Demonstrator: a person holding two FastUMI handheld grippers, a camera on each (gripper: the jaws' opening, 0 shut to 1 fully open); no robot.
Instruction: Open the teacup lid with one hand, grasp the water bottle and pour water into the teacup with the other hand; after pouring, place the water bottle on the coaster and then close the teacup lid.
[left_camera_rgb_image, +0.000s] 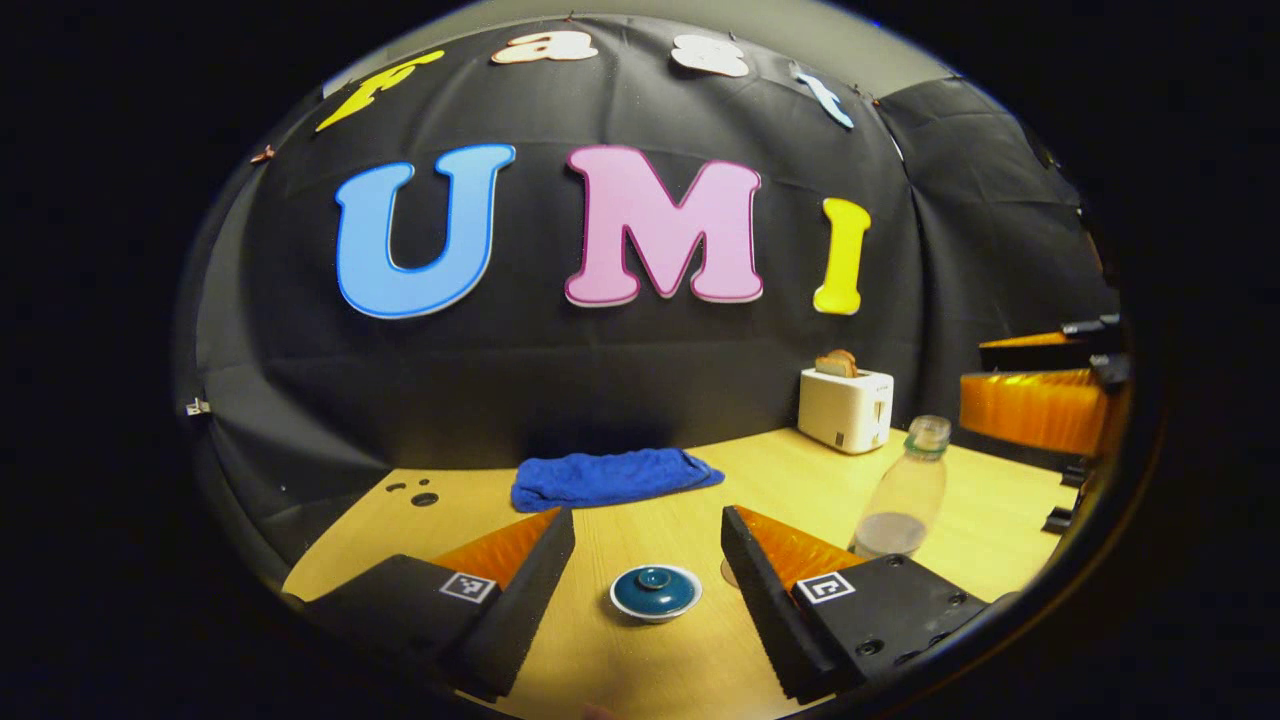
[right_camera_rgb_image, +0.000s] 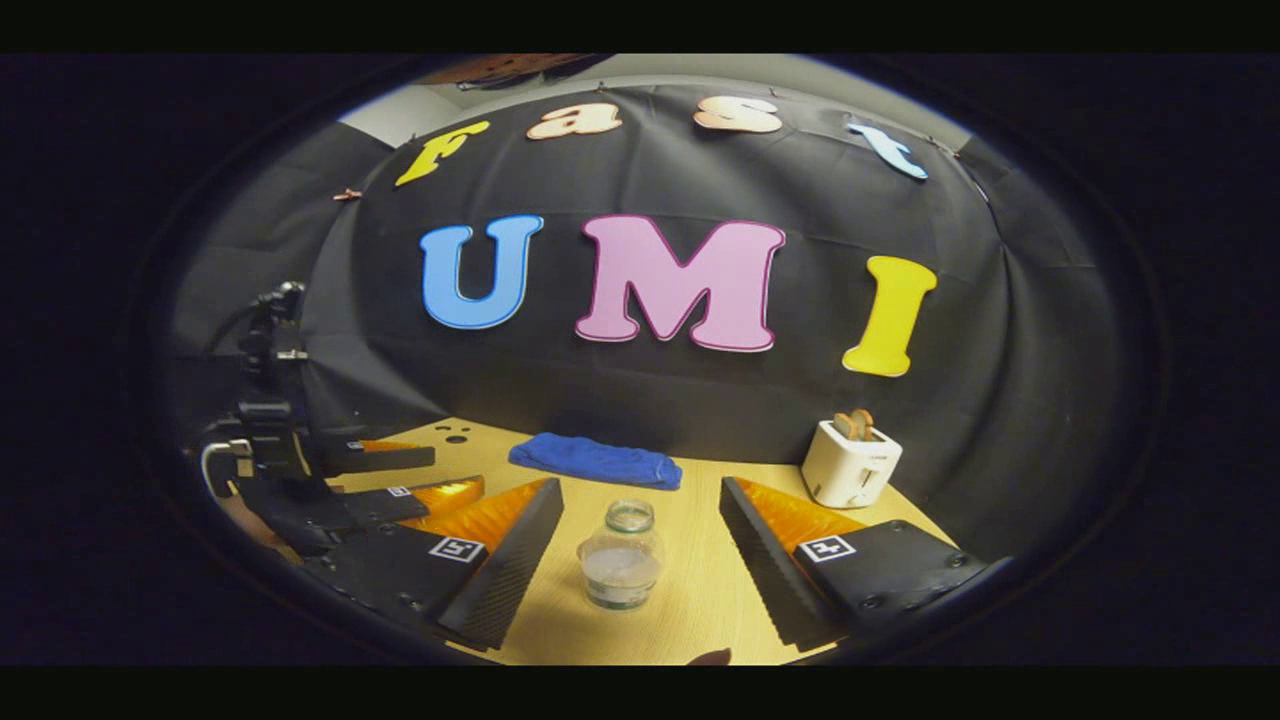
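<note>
The teacup (left_camera_rgb_image: 655, 592), under a dark blue lid with a knob, stands on the wooden table low in the left gripper view. My left gripper (left_camera_rgb_image: 648, 520) is open above and around it, a finger on each side, not touching. A clear water bottle (left_camera_rgb_image: 905, 495) with a little water in it stands upright to the right. In the right gripper view the same bottle (right_camera_rgb_image: 622, 555) sits between the wide-apart fingers of my open right gripper (right_camera_rgb_image: 640, 490), untouched. The left gripper (right_camera_rgb_image: 340, 490) shows at the left edge of that view, the right gripper (left_camera_rgb_image: 1040, 400) at the right edge of the other.
A folded blue cloth (left_camera_rgb_image: 610, 475) lies at the back of the table near the black wall. A white toaster (left_camera_rgb_image: 845, 405) with toast in it stands at the back right. The cloth (right_camera_rgb_image: 595, 460) and toaster (right_camera_rgb_image: 850, 465) lie beyond the bottle.
</note>
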